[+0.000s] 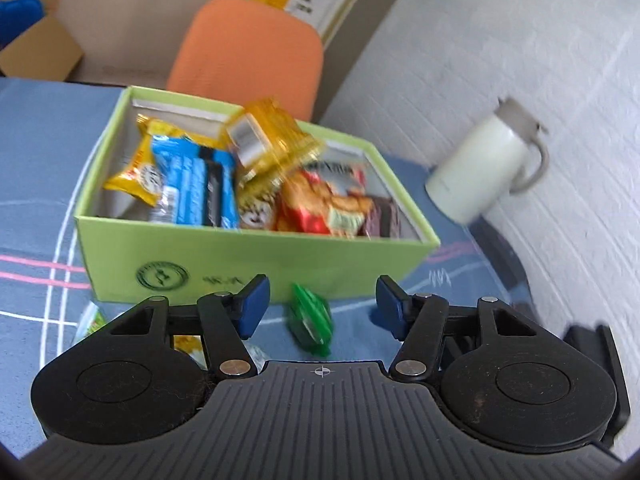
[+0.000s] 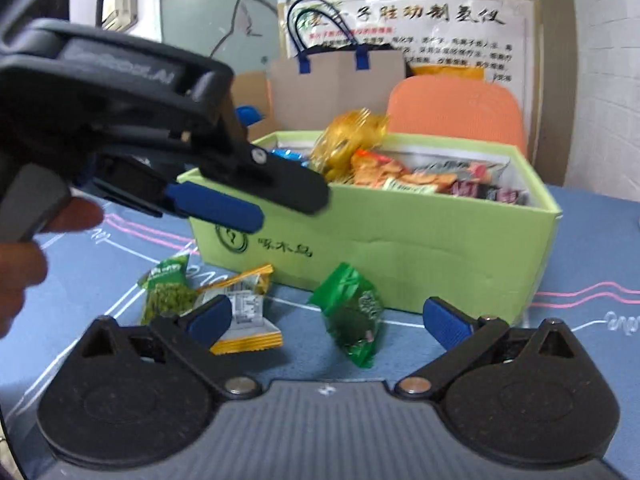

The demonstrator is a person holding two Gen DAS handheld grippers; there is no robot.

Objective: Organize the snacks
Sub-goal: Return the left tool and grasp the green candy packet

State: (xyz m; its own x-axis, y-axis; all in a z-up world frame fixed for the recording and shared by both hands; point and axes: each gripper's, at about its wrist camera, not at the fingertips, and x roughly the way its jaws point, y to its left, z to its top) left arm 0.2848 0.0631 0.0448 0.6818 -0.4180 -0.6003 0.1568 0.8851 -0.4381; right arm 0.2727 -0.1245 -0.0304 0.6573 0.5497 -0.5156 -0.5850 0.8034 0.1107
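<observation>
Both tongs you hold hang released with nothing between their pads: your right gripper point(image 2: 326, 322) stands spread wide over the blue tablecloth point(image 2: 592, 240), and your left gripper point(image 1: 322, 306) is parted less widely, just in front of the green box point(image 1: 256, 258). That box sits on the cloth, heaped with snack packets, a gold-wrapped one point(image 1: 272, 140) on top. Beyond it stands an orange chair point(image 1: 248, 48); a white jug point(image 1: 484, 168) rests by the wall. On the cloth before the box lie three loose packets: a yellow-edged one point(image 2: 244, 316), a dark green one point(image 2: 354, 314) facing your right gripper's gap, and a pale green one point(image 2: 168, 292).
</observation>
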